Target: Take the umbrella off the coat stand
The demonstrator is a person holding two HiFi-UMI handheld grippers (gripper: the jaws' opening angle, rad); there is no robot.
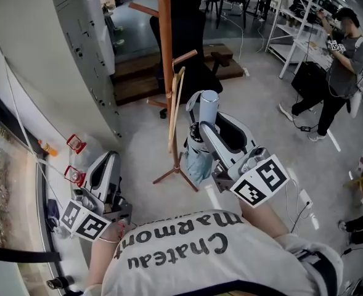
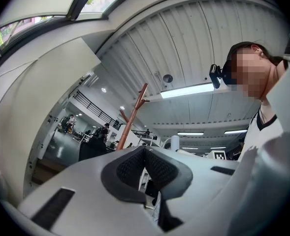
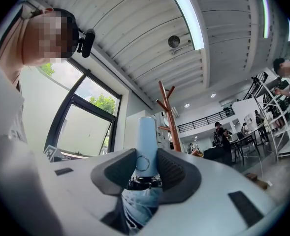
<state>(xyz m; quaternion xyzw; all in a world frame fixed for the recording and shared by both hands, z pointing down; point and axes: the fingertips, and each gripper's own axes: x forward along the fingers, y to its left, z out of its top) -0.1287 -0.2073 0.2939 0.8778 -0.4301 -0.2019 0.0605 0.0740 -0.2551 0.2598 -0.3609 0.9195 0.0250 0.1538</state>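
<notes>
A folded pale blue umbrella [image 1: 204,117] is held upright, handle end up, in my right gripper [image 1: 207,128], clear of the coat stand [image 1: 165,54]. Seen from the right gripper view, both jaws press on the umbrella's light blue handle [image 3: 145,144], and its folded cloth [image 3: 142,205] hangs below them. The brown wooden coat stand rises just left of the umbrella, with a pale stick [image 1: 175,113] leaning on it. My left gripper [image 1: 105,180] hangs low at the left, shut, its pads [image 2: 130,168] meeting with nothing between them.
A black office chair [image 1: 190,48] stands behind the stand. Grey lockers [image 1: 85,48] line the left wall. At the right, a person [image 1: 338,66] stands by white shelving [image 1: 298,23]. Cables and a power strip [image 1: 305,199] lie on the floor.
</notes>
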